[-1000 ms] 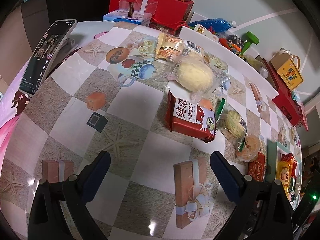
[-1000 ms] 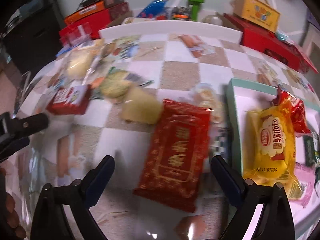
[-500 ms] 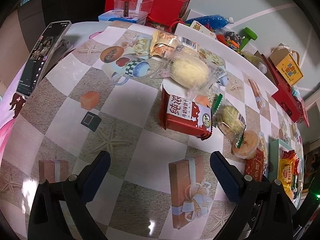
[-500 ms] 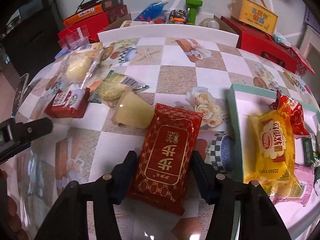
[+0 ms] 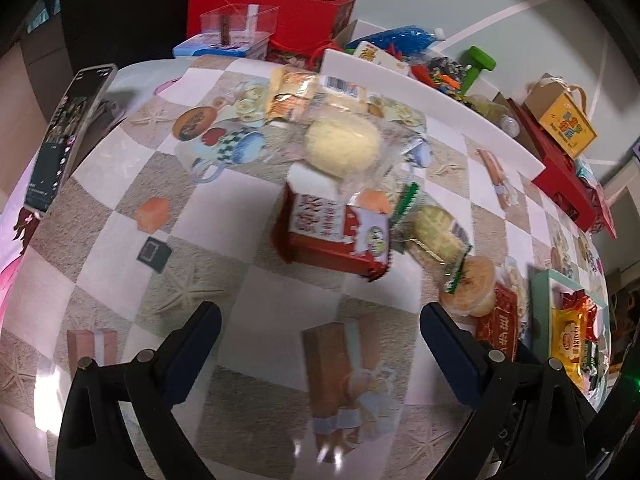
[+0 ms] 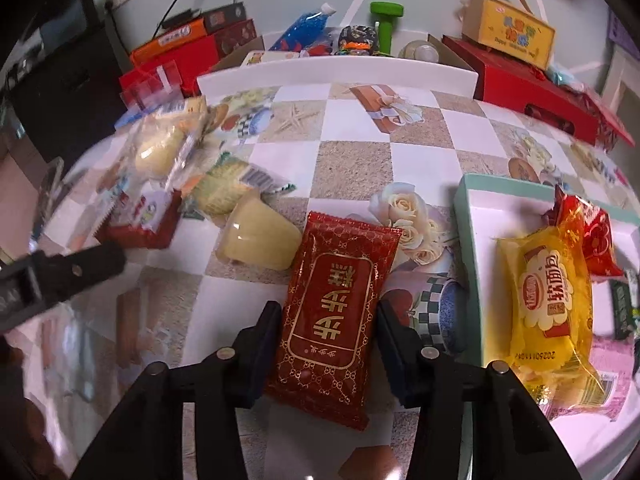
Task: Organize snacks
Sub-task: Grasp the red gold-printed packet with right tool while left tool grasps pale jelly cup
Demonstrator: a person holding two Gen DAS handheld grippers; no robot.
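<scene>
Right hand-held gripper [image 6: 326, 330] clamps red snack pack [image 6: 334, 312] flat on desk [image 6: 352, 164], prob. bound for teal tray [image 6: 466, 216] beside it (yellow pack already inside). Left hand-held gripper [image 5: 320, 326] wide, empty, nr snack pile.

Your right gripper [image 6: 326, 344] went from wide open over the red snack pack [image 6: 334, 312] to clamped on its long edges, both fingers now touching the wrapper. The pack swung from slanted to nearly in line with the fingers, next to the tray [image 6: 470, 240]. Your left gripper [image 5: 320, 328] kept its jaws spread and drifted closer to the snack pile, the red biscuit box [image 5: 332, 232] now nearer.
</scene>
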